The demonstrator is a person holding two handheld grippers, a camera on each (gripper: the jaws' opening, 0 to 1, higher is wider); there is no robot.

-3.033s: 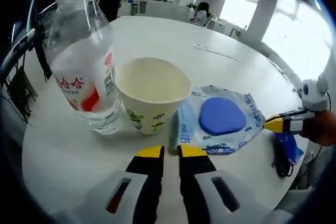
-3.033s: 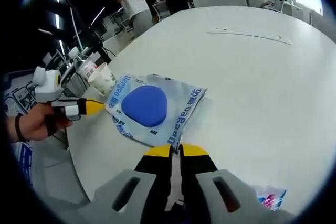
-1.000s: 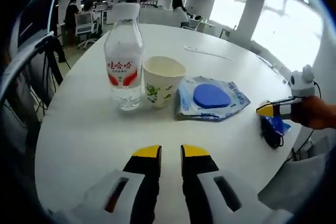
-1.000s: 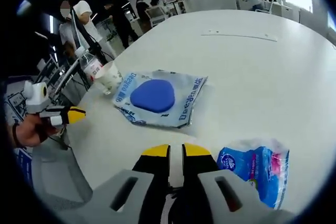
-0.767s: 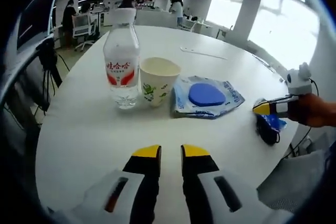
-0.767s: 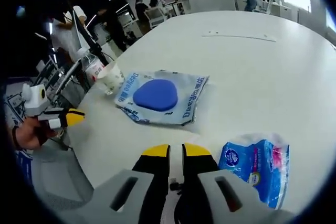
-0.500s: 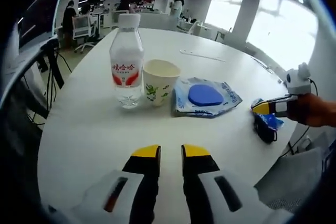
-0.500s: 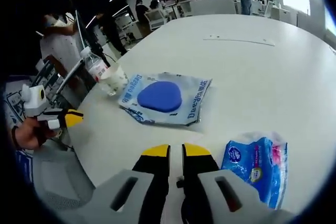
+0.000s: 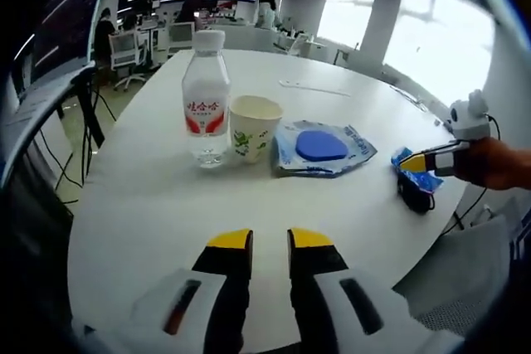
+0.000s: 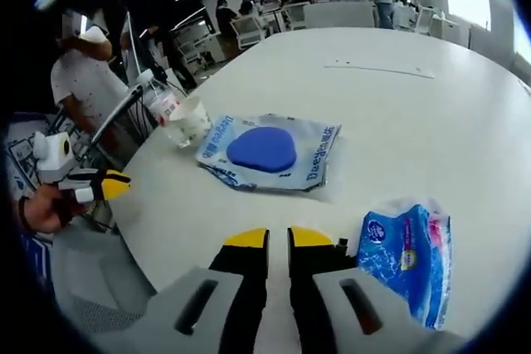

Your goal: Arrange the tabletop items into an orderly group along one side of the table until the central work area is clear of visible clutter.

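In the left gripper view, the left hand-held gripper (image 9: pixel 270 242) sits at the bottom centre above the white surface (image 9: pixel 141 205), its yellow-tipped jaws nearly pressed together and holding nothing, while a water bottle (image 9: pixel 206 99), a paper cup (image 9: pixel 253 127) and a flat wipes pack with a blue lid (image 9: pixel 322 148) stand in a row across the upper middle of the frame. At the right edge of that view, a hand holds the right hand-held gripper (image 9: pixel 412 162) over a blue packet (image 9: pixel 416 181). In the right gripper view, the right hand-held gripper (image 10: pixel 278 240) shows at the bottom centre, jaws close together and empty, with the blue packet (image 10: pixel 408 261) lying at lower right just beside them.
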